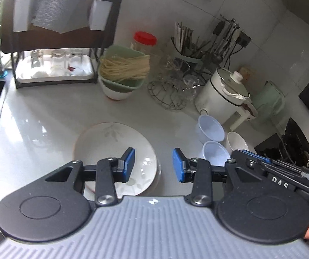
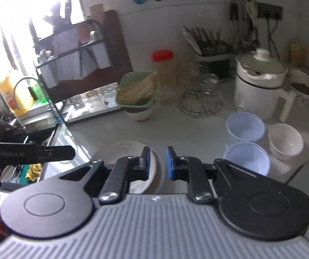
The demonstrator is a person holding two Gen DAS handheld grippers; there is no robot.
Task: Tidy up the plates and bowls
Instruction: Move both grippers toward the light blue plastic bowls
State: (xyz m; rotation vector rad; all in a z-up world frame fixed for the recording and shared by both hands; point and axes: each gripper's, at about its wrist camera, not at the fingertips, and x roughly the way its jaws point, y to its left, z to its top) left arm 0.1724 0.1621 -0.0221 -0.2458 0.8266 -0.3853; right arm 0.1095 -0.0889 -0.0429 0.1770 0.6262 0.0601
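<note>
Low in the left wrist view, the left gripper (image 1: 153, 165) hangs with its blue pads wide apart, holding nothing, above the right edge of a white leaf-patterned plate (image 1: 111, 149) at centre frame. In the right wrist view, the right gripper (image 2: 157, 162) shows a narrower empty gap. Two pale blue bowls (image 2: 245, 127) and a white bowl (image 2: 285, 140) sit at right.

White leaf-patterned plate (image 1: 111, 142), pale-blue bowls (image 1: 210, 128)

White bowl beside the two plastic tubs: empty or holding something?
Empty. The white bowl stands upright, and the right wrist view shows only its bare inside.
</note>
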